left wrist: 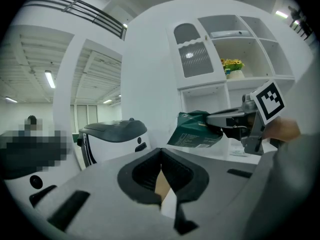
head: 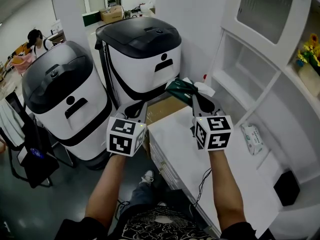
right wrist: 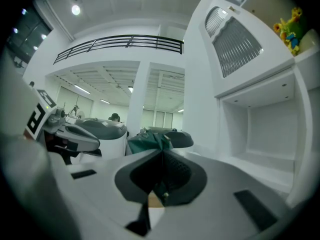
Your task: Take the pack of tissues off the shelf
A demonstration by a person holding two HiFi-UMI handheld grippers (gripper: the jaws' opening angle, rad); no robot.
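The pack of tissues (head: 179,88) is dark green and soft, and it hangs in the air over the far end of the white counter (head: 190,149). My right gripper (head: 195,98) is shut on its edge. In the right gripper view the pack (right wrist: 148,142) bulges just beyond the closed right gripper (right wrist: 161,170). The left gripper view shows the pack (left wrist: 194,130) from the side, pinched by the right gripper (left wrist: 214,126). My left gripper (head: 135,112) hovers left of the counter, apart from the pack. The left gripper (left wrist: 161,173) is shut with nothing in it.
A white shelf unit (head: 260,69) with open compartments rises at the right, with yellow flowers (head: 310,49) on it. A white wipes packet (head: 252,139) lies on the counter. Two large white and black machines (head: 142,54) stand left, next to a cardboard box (head: 162,109). A person (head: 36,39) stands far back.
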